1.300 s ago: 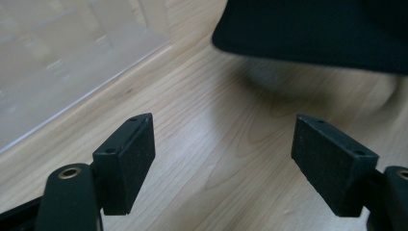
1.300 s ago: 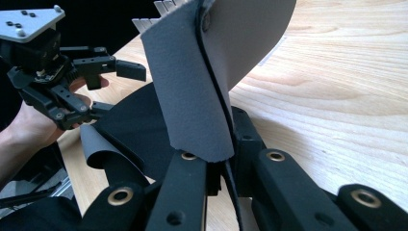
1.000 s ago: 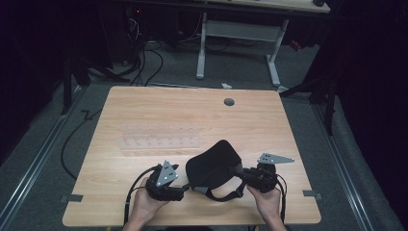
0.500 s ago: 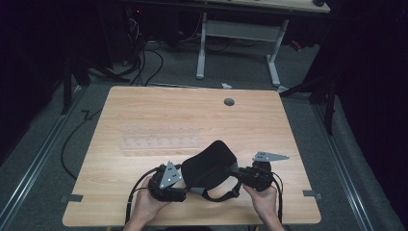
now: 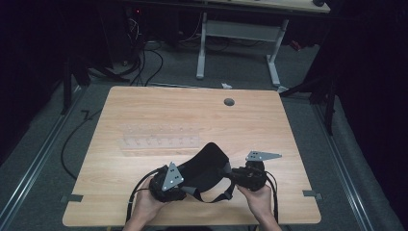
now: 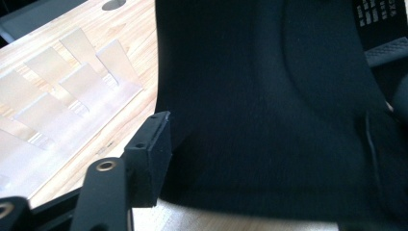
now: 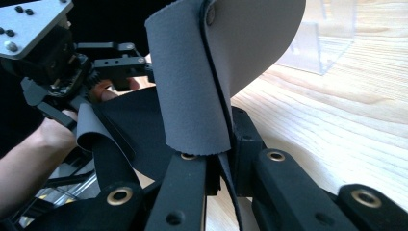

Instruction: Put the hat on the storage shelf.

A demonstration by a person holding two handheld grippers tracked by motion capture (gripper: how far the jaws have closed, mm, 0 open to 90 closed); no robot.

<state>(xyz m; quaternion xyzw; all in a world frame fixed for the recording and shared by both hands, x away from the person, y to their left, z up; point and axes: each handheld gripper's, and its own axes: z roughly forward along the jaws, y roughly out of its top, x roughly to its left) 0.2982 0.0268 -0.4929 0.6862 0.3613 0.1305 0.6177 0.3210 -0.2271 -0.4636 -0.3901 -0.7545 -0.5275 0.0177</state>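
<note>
A: The jaws of the right gripper [image 7: 216, 178] are pinched on a grey edge of the black fabric brace [image 5: 204, 168], low over the near edge of the counter [image 5: 288, 139]. Those of the left gripper [image 5: 166, 185] have just been closing, with the black cloth between them; whether they press it I cannot tell.

B: Why hold it at both ends?

A: Probably to keep it spread between the hands.

B: What do the views add?

A: The right gripper view shows the grey lining; the left gripper view shows the clear plastic rack [image 6: 62, 91] beside the cloth.
</note>
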